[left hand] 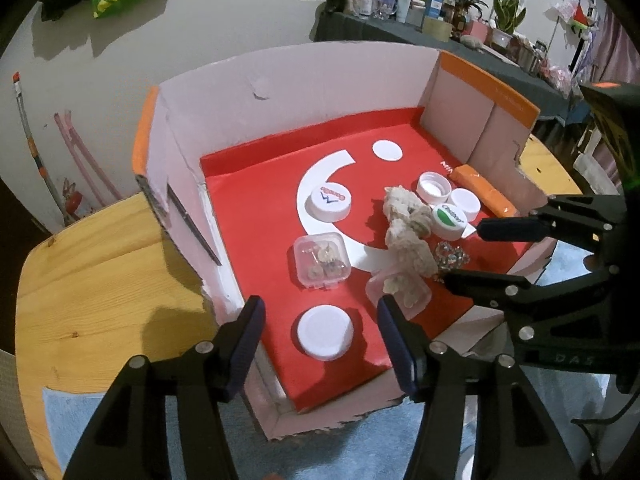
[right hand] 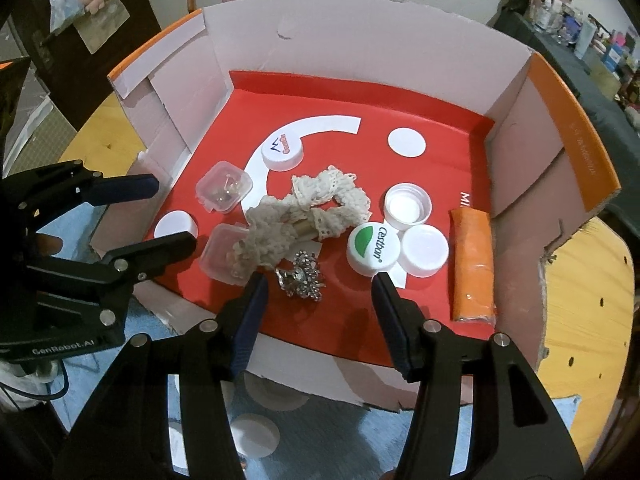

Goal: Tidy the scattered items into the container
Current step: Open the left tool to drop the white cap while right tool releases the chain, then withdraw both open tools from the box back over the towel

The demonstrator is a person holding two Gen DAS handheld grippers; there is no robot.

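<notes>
The container is a red-floored cardboard box [left hand: 248,208] [right hand: 440,168]. Inside lie several white bottle caps, among them a plain one [left hand: 325,332] [right hand: 176,226], a Cestbon one [left hand: 449,220] [right hand: 374,249] and a Ganten one [left hand: 331,202] [right hand: 282,152]. Also inside are a cream lace scrunchie [left hand: 406,236] [right hand: 308,208], two small clear boxes [left hand: 322,260] [right hand: 223,190], a silver sparkly brooch [left hand: 454,260] [right hand: 302,276] and an orange packet [left hand: 484,190] [right hand: 472,264]. My left gripper [left hand: 320,316] [right hand: 170,212] is open and empty over the near left part. My right gripper [left hand: 464,252] [right hand: 318,286] is open and empty, straddling the brooch.
The box stands on a wooden table [left hand: 100,264] [right hand: 588,300] with a blue cloth [left hand: 68,424] [right hand: 120,400] under its near side. Two white discs [right hand: 256,434] lie on the cloth outside the box. A cluttered dark shelf [left hand: 440,12] stands at the back.
</notes>
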